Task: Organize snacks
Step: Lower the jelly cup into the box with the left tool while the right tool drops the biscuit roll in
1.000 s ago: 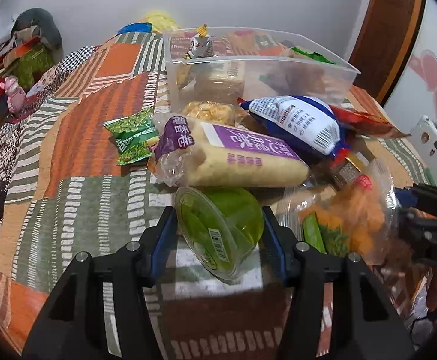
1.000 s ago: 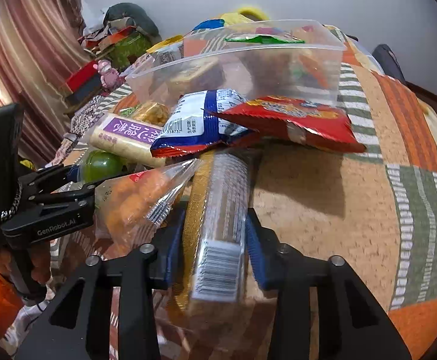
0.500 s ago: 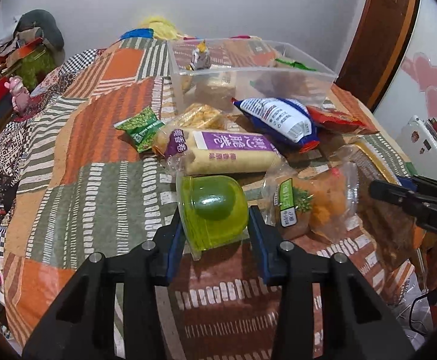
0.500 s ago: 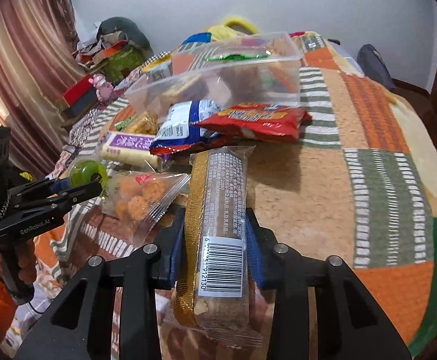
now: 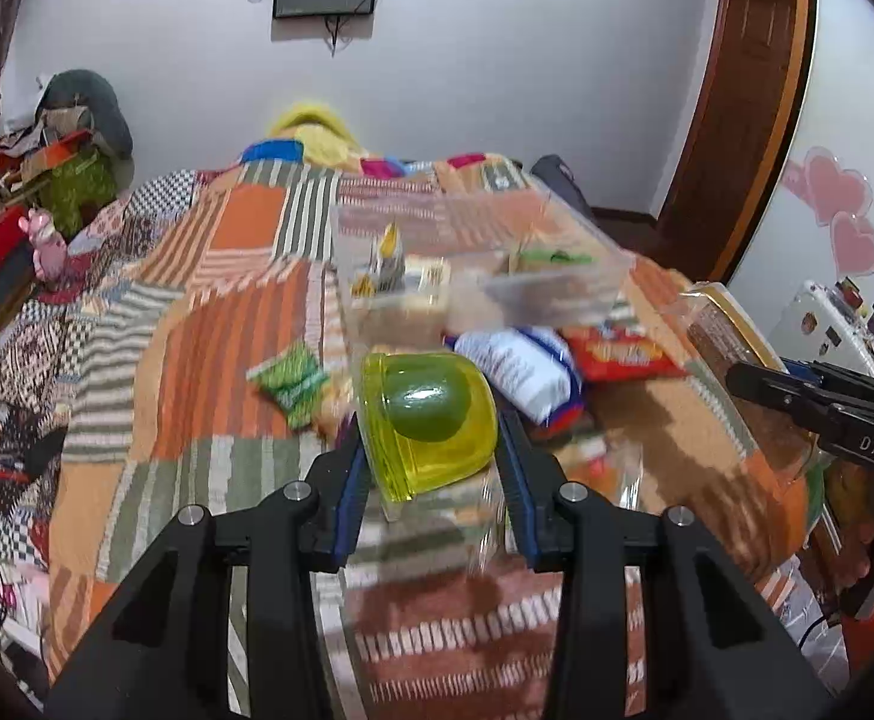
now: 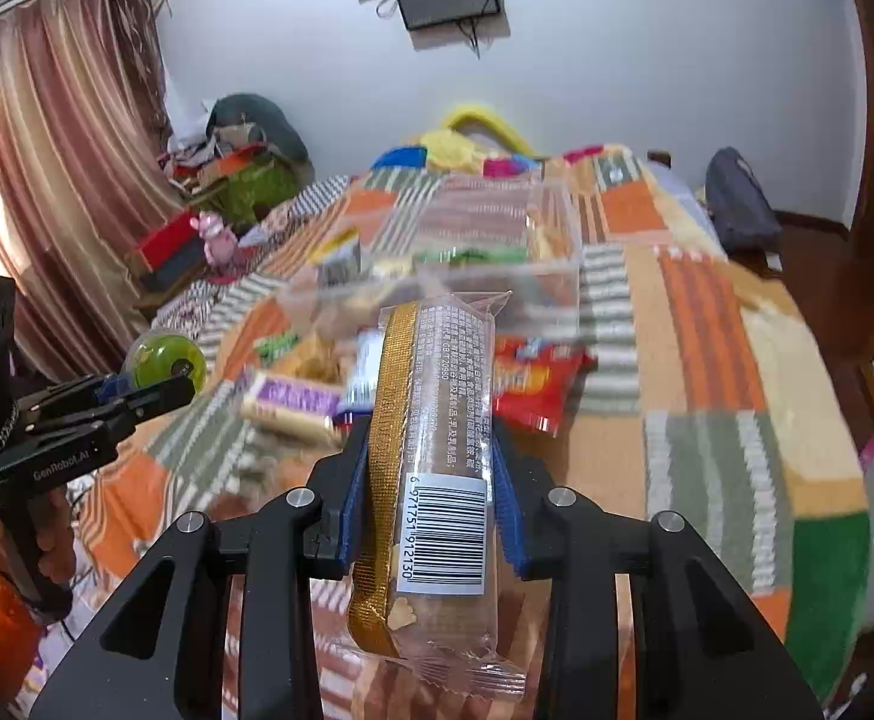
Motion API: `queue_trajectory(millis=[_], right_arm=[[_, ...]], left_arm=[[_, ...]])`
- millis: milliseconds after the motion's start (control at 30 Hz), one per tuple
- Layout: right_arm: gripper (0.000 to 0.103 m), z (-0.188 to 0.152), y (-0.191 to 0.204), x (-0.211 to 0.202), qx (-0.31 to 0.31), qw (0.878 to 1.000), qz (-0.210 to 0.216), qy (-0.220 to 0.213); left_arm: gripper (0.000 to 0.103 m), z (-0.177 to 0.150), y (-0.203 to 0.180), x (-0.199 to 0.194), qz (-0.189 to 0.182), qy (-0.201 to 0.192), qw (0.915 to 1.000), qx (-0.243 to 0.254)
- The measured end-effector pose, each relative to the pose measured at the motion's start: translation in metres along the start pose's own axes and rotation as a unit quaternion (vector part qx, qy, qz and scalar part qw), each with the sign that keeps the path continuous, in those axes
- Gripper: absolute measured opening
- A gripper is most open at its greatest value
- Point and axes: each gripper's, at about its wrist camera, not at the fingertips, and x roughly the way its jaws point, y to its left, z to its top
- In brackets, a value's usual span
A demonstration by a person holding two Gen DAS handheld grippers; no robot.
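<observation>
The left gripper (image 5: 431,450) is clamping a yellow-green jelly cup (image 5: 428,420) between its blue pads, carried above the patchwork bed (image 5: 215,312). The right gripper (image 6: 431,474) is squeezing a long biscuit pack (image 6: 437,450) with a gold strip and a barcode, also lifted clear of the bed. Just past both, at 12 o'clock, several snacks are lying loose on the quilt: a green packet (image 5: 290,381) at 11 o'clock of the cup, a white and blue bag (image 5: 521,372) and a red bag (image 5: 623,354) at 1 o'clock, and a purple-labelled pack (image 6: 293,408) seen from the right wrist. Farther on, a clear plastic bin (image 5: 557,282) is standing with a few items already inside. Judging by this, the sorting is partly done: two snacks are in hand, apparently heading to the bin, and at least four more are waiting
</observation>
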Motion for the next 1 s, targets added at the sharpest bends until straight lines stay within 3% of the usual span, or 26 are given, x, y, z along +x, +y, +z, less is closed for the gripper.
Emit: queue_trajectory(millis=[500, 733, 1000], right_arm=[[0.033, 0.078, -0.016, 0.022, -0.013, 0.998, -0.025, -0.056], [0.033, 0.102, -0.031, 0.051, -0.012, 0.998, -0.039, -0.051], [0.033, 0.113, -0.045, 0.090, -0.018, 0.998, -0.051, -0.021]], left_arm=[[0.040, 0.077, -0.011, 0.039, -0.028, -0.024, 0.9993, 0.003], [0.040, 0.102, -0.013, 0.085, -0.047, 0.002, 0.9988, -0.011], [0.040, 0.114, -0.017, 0.138, -0.032, 0.026, 0.9991, -0.008]])
